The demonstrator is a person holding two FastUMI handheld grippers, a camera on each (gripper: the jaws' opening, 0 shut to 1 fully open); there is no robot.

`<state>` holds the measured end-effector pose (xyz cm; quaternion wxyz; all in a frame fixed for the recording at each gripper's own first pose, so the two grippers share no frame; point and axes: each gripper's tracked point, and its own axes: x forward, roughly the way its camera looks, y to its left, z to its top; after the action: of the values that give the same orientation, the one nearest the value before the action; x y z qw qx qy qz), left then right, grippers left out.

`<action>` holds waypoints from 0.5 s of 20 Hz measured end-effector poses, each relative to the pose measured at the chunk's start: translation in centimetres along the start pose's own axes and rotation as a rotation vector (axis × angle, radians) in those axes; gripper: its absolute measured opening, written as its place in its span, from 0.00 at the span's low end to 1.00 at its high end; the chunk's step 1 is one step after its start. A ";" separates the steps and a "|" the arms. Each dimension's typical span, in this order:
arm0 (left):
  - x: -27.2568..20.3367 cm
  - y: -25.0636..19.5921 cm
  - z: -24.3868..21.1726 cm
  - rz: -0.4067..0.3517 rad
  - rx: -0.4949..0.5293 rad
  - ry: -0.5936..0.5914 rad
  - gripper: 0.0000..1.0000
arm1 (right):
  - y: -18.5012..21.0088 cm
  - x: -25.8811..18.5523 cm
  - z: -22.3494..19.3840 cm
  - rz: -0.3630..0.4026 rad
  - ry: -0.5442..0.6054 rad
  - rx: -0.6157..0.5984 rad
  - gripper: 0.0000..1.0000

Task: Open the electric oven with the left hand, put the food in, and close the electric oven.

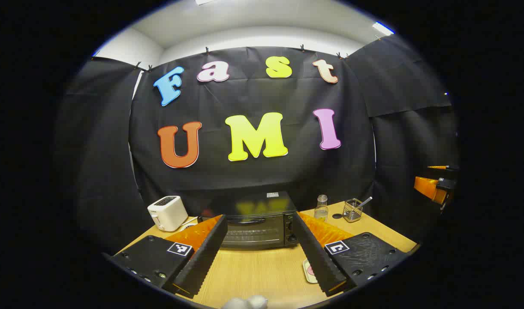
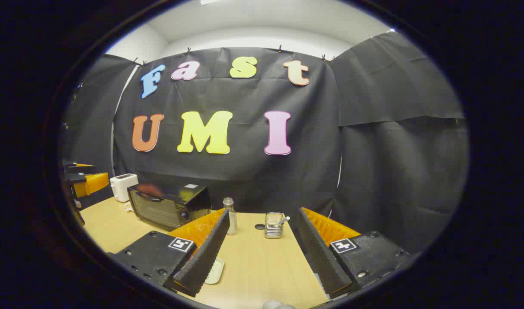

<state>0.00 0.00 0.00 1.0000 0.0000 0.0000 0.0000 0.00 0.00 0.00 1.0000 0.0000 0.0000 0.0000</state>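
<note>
The black electric oven (image 1: 255, 225) stands at the back of the wooden table (image 1: 262, 270), its door closed. My left gripper (image 1: 260, 218) is open, held above the table in front of the oven, nothing between its fingers. A small plate (image 1: 309, 271) with something pinkish on it peeks out beside the gripper's right finger. In the right gripper view the oven (image 2: 170, 206) is off to the left and the plate (image 2: 215, 271) lies partly behind the left finger. My right gripper (image 2: 263, 213) is open and empty, well to the right of the oven.
A white toaster (image 1: 167, 212) stands left of the oven. To the oven's right are a glass bottle (image 1: 321, 207) and a wire holder (image 1: 353, 210) with a utensil. Black cloth walls close in the table at the back and sides.
</note>
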 end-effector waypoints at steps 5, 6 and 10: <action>0.0 1.3 0.6 0.034 0.010 -0.011 0.96 | 0.8 0.3 0.2 0.018 0.006 0.003 1.00; 0.1 1.5 0.8 0.039 0.012 -0.016 0.96 | 1.1 0.3 0.1 0.024 0.004 0.002 1.00; 0.4 2.5 0.6 0.053 0.018 -0.015 0.96 | 2.0 0.7 0.3 0.039 0.014 -0.010 1.00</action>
<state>0.44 2.47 0.58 0.9996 0.0088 -0.0077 0.0266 0.66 2.04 0.34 0.9998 -0.0050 0.0071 0.0195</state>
